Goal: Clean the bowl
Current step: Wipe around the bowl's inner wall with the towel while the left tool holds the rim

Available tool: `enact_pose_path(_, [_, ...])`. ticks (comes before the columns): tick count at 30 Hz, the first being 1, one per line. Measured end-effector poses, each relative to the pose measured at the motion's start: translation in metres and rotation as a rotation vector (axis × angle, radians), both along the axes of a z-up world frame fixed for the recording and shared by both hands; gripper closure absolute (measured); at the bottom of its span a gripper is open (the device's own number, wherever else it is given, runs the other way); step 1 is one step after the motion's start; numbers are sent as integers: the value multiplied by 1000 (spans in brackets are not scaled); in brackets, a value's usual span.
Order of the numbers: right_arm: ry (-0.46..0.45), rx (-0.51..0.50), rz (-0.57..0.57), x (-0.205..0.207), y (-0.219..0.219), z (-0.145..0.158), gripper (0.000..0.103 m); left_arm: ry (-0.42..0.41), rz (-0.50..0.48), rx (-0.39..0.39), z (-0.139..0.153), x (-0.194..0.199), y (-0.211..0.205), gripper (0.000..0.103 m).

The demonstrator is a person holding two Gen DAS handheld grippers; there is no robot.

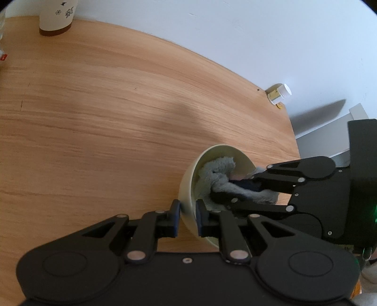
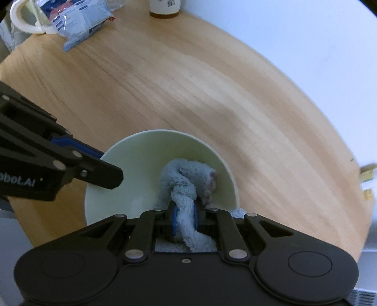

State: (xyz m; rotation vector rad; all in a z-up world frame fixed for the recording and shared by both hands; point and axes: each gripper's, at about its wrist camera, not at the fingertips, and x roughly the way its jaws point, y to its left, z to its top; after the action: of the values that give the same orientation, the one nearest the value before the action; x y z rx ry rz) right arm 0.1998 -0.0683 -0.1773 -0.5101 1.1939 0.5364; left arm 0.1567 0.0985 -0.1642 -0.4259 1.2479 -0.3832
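A pale green bowl (image 1: 188, 188) (image 2: 141, 169) rests tilted on the wooden table. My left gripper (image 1: 187, 217) is shut on the bowl's rim, one pad outside the wall and one inside. It reaches in from the left in the right wrist view, left gripper (image 2: 103, 162). A fluffy grey cloth (image 1: 219, 174) (image 2: 186, 183) lies bunched inside the bowl. My right gripper (image 2: 185, 217) is shut on the cloth and presses it toward the bowl's right inner wall. From the left wrist view the right gripper (image 1: 226, 188) comes in from the right.
The round wooden table (image 1: 94, 117) ends at a white wall. A white cup with a brown base (image 1: 57, 17) stands at the far edge, a small white-capped bottle (image 1: 279, 94) at the right edge. A mug (image 2: 26, 16) and a plastic packet (image 2: 73, 21) sit far left.
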Motion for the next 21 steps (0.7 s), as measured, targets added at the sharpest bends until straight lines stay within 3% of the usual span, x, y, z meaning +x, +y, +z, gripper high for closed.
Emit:
enact_pose_path(6, [136,232,-18,1,-15,8,88,5,0,-1,0,0,0,90])
enact_pose_path(8, [154,263,8,-1,-15,8,88,11,-1,-3,-1,1,-1,90])
enact_pose_path(15, [114,251,33,5,-10,0,88,2,-15,26,-2,4,-5,89])
enact_pose_path(17, [59,205,26,3,-9,-2,88,-6,-23,40,-1,4,-9,89])
enact_pose_path(21, [37,131,-23,8,-6,-2,88,-21,-22,57,-1,5,-12,89])
